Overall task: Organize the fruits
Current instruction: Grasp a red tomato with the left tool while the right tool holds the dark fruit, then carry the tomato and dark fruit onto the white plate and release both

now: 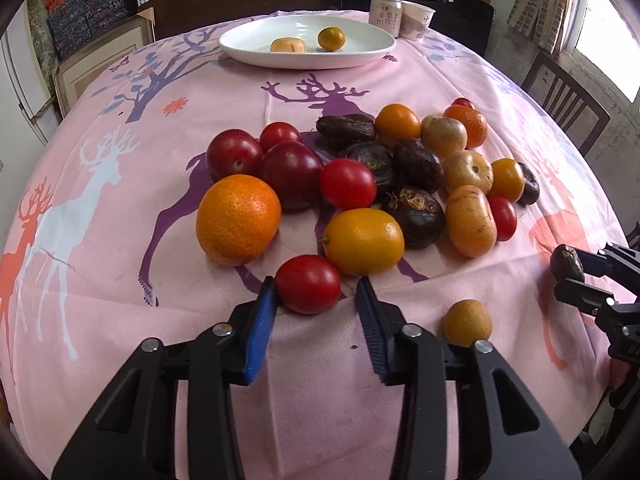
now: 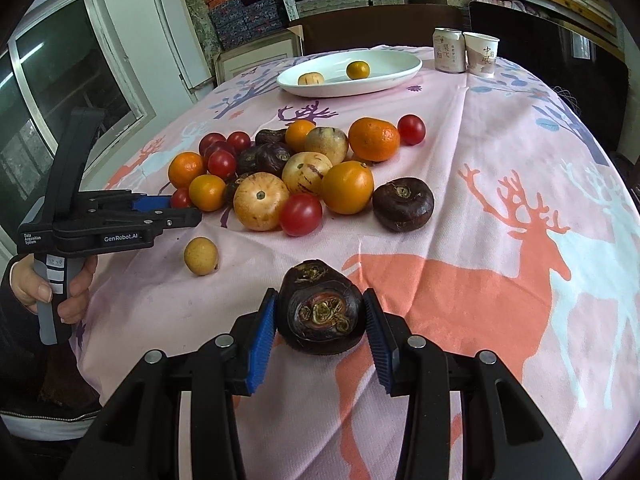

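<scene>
1. While both claws were over the pink deer-print tablecloth, the left gripper pointed down at a red cherry tomato at the near edge of the fruit pile.
2. Left claw state: jaws narrowly spread around the tomato. The blue pad on the picture's left touched it; a strip of cloth showed between the tomato and the other pad. Not pinched.
3. Right gripper: pinched on a dark water chestnut, both blue pads pressed against its sides.
4. Remaining fruit lay in one heap mid-table: oranges, kumquats, red plums, cherry tomatoes, pale striped melons and more dark chestnuts.
5. One small tan fruit lay apart from the heap, near the left claw.
6. White plate stood at the far side, holding one pale striped fruit and one small orange, apart from each other.
7. Drink can and paper cup stood just beside the plate, touching.
8. A person's hand gripped the left tool's handle.
</scene>
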